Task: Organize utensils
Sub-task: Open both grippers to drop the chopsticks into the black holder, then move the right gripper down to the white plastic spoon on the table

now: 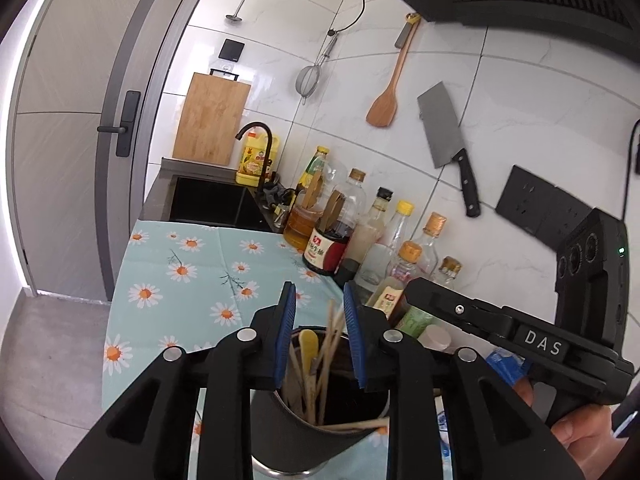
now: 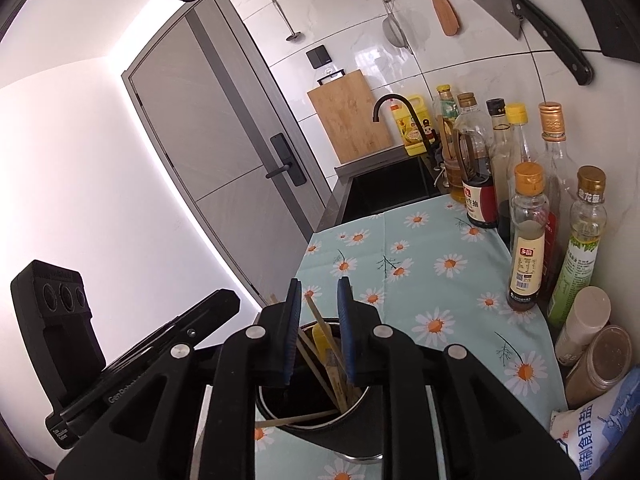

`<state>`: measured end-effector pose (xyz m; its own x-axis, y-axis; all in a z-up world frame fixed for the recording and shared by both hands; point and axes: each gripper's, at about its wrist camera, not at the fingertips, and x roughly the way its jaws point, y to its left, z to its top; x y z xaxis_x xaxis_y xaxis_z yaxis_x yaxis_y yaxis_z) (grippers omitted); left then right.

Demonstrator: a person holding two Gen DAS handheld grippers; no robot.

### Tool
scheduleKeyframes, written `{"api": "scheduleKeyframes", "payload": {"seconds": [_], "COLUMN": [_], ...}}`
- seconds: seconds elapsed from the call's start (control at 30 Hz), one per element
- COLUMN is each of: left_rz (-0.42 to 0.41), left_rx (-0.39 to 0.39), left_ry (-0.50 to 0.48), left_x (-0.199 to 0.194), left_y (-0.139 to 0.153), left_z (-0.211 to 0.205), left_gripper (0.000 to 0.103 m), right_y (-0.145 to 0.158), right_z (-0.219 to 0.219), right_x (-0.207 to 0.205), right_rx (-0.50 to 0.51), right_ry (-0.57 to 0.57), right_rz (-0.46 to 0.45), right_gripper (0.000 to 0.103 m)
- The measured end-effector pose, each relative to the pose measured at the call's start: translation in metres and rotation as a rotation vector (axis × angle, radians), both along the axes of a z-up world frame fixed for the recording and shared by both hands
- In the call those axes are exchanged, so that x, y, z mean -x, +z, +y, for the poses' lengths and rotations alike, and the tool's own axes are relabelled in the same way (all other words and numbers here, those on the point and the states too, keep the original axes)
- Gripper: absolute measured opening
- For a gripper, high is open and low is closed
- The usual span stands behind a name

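Directly below my left gripper and right gripper, both part-open and holding nothing, the holder keeps chopsticks; I judge the stray stick across its rim needs tipping inside.

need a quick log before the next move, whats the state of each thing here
left gripper: open, above the holder, gripping nothing
right gripper: open, above the holder, gripping nothing
utensil holder: upright on the cloth
chopsticks: in the holder; one lies across its rim
door: shut
cleaver: on the wall
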<state>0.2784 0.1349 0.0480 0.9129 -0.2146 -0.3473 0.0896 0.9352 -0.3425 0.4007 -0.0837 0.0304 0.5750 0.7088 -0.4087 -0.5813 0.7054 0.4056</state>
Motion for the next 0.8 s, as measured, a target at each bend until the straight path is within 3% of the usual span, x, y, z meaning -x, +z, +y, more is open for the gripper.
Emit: {"api": "scheduleKeyframes", "payload": {"seconds": [0.17,0.23,0.37,0.6,0.8], "left_rz": [-0.003,-0.004,0.005,0.062,0.138], "left_rx": [0.000,0.002,0.013,0.037,0.064], "left_ry": [0.013,0.012,0.008,0.015,0.007], "left_x": [0.020,0.029,0.047,0.075,0.092], "left_y": [0.005,0.008,0.009,-0.013,-0.042], "left_z": [0.002,0.002,0.004,0.011,0.015], "left_gripper": [0.024,0.024,0.024,0.024,0.024], "right_y": [0.005,0.006,0.002,-0.016,-0.044], "right_z": [-0.014,-0.018,-0.030,-0.044,-0.049], "right_x": [0.014,0.020,0.034,0.057,0.072], "right_rx": [-0.015,-0.016,-0.003,0.050,0.092], "right_ry": [0.000,0.005,0.029,0.027,0.036], "right_rz": [0.005,0.014,0.047,0.096,0.191], "right_gripper": [0.023,0.031,0.031,0.031,0.031]}}
